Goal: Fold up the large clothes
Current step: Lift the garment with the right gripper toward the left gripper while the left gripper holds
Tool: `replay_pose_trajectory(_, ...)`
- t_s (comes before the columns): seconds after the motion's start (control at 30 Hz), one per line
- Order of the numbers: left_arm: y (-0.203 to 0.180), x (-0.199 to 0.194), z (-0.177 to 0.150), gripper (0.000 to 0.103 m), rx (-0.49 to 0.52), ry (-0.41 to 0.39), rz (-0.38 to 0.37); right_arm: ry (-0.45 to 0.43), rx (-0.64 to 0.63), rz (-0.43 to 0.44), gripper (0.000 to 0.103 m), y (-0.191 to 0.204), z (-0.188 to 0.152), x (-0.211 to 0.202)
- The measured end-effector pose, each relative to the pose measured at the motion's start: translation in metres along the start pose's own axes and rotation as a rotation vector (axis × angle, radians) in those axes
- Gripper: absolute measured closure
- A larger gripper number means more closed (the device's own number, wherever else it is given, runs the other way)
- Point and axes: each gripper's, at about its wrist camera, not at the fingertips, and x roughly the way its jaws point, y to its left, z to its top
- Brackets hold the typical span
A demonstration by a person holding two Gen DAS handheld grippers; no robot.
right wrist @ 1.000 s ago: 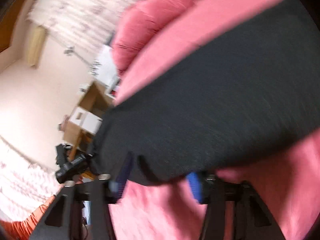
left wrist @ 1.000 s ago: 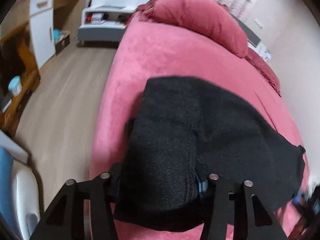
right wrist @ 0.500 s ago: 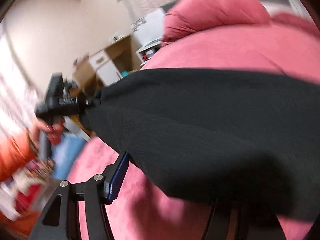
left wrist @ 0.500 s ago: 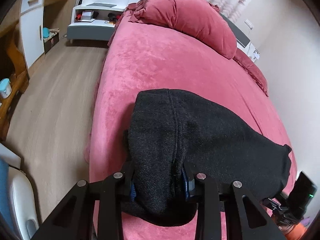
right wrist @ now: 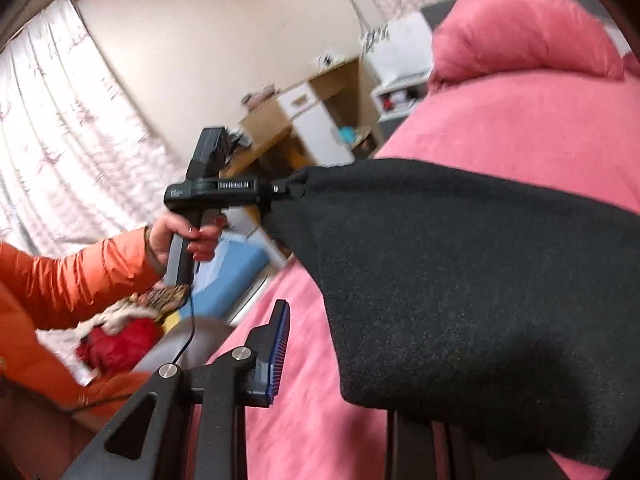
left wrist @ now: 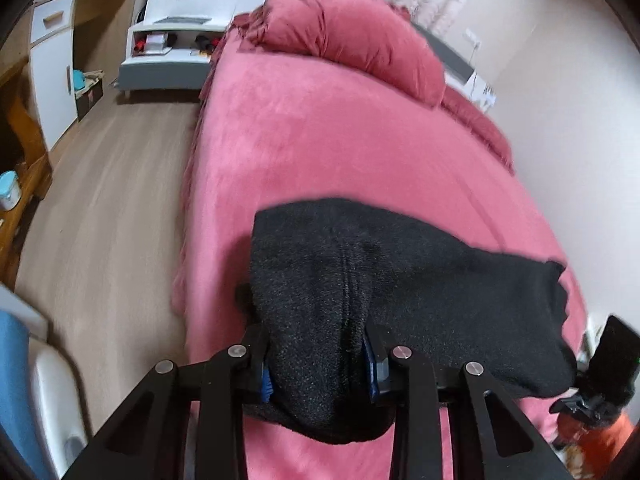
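A black knit garment point(left wrist: 400, 292) hangs stretched just above the pink bed point(left wrist: 340, 152). My left gripper point(left wrist: 318, 364) is shut on a bunched corner of it, with cloth draped over the jaws. In the right wrist view the same garment point(right wrist: 480, 280) fills the right side and covers my right finger. My right gripper point(right wrist: 340, 340) looks open, with the left finger's blue pad point(right wrist: 280, 344) bare and apart from the cloth. The left gripper point(right wrist: 280, 192) shows there too, held by a hand in an orange sleeve, pinching the garment's far corner.
A large pink pillow point(left wrist: 352, 36) lies at the head of the bed. A wooden floor point(left wrist: 100, 200) runs along the left side, with a white cabinet point(left wrist: 52, 76) and a low white shelf point(left wrist: 168, 52). A wall point(left wrist: 568, 120) bounds the right side.
My left gripper has closed on the bunched cloth and pulled back. My right gripper has swung round and lost its hold: its left pad now stands free of the garment.
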Motion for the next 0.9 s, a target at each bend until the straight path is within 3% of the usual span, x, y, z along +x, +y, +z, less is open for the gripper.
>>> replay_pose_trajectory(0.07,0.008,0.013,-0.03,0.069,-0.009,0.06,0.031,0.086,0.033,-0.029,0.075,-0.004,-0.024,0.023)
replay_pose_trajectory(0.13,0.017,0.014,-0.055,0.066,-0.079,0.038,0.021,0.135,0.105,-0.065,0.075,-0.017,-0.053,0.042)
replay_pose_trajectory(0.2,0.021,0.005,-0.065,0.05,-0.128,-0.021,0.004,0.067,0.18,-0.079,0.072,-0.021,-0.063,0.04)
replay_pose_trajectory(0.27,0.024,-0.002,-0.065,0.046,-0.169,-0.051,-0.021,0.009,0.225,-0.087,0.067,-0.019,-0.066,0.034)
replay_pose_trajectory(0.4,0.024,-0.005,-0.039,0.041,-0.219,-0.082,-0.024,-0.009,0.19,-0.155,0.06,-0.008,-0.072,0.038)
replay_pose_trajectory(0.47,0.013,-0.006,-0.015,0.041,-0.177,-0.115,0.016,-0.016,0.213,-0.17,0.06,-0.01,-0.073,0.039)
replay_pose_trajectory(0.53,0.004,-0.006,0.005,0.035,-0.126,-0.145,0.07,-0.029,0.242,-0.168,0.06,-0.009,-0.075,0.039)
replay_pose_trajectory(0.57,0.004,-0.006,0.012,0.025,-0.115,-0.144,0.09,-0.035,0.254,-0.167,0.06,-0.009,-0.075,0.039)
replay_pose_trajectory(0.63,0.005,0.003,0.027,0.022,-0.116,-0.139,0.127,-0.053,0.271,-0.173,0.06,-0.009,-0.081,0.033)
replay_pose_trajectory(0.77,-0.001,0.03,0.056,0.02,-0.063,-0.108,0.124,-0.091,0.319,-0.173,0.06,-0.014,-0.09,0.019)
replay_pose_trajectory(0.83,-0.01,0.065,0.069,0.012,0.023,-0.019,0.211,-0.101,0.347,-0.169,0.059,-0.021,-0.089,0.015)
replay_pose_trajectory(0.87,-0.011,0.078,0.07,0.019,0.04,0.026,0.257,-0.103,0.354,-0.164,0.059,-0.023,-0.085,0.021)
replay_pose_trajectory(0.9,-0.012,0.09,0.069,0.053,0.056,0.073,0.278,-0.103,0.357,-0.162,0.059,-0.024,-0.083,0.023)
